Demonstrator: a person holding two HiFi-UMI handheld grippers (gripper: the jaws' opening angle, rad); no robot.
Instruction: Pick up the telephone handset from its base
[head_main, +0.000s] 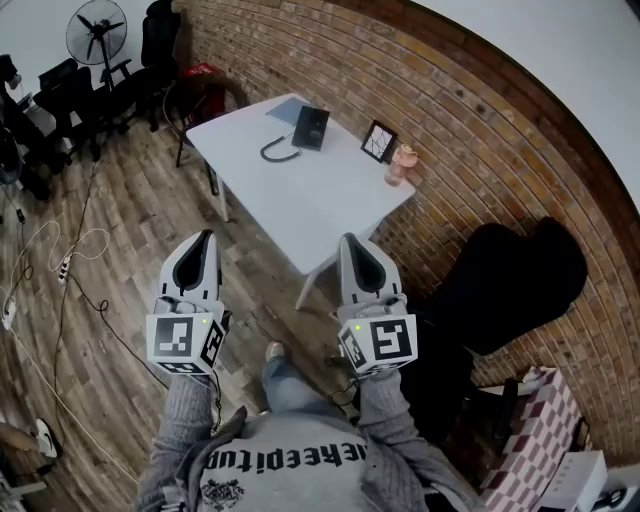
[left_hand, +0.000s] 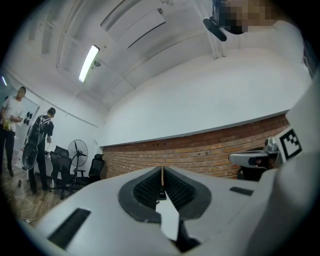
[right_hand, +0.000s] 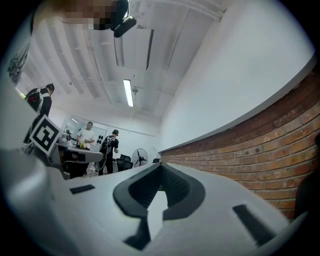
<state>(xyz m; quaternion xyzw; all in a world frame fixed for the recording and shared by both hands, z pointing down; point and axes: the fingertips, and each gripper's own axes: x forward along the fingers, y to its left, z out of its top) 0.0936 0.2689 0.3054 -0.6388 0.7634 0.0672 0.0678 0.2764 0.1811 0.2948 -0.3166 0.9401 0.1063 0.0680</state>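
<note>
Two grippers are held out ahead of the person, well short of the table, so I judge the approach unfinished and no reach begun. The left gripper (head_main: 207, 240) has its jaws pressed together with nothing between them; they would have to part before any grasp. Ahead, between the two tools, the white table (head_main: 300, 215) carries the telephone (head_main: 311, 128) near its far edge, with a curved grey piece (head_main: 278, 151), perhaps its cord, beside it. The handset cannot be told from the base at this range. Further right on the top stand a picture frame (head_main: 379, 141) and a pink object (head_main: 401, 164). The right gripper (head_main: 352, 242) is likewise closed and empty. A wood floor (head_main: 120, 220) runs beneath, with a fan (head_main: 97, 28) and office chairs (head_main: 60, 90) far left, and a black chair (head_main: 510, 280) and brick wall (head_main: 480, 150) to the right.
</note>
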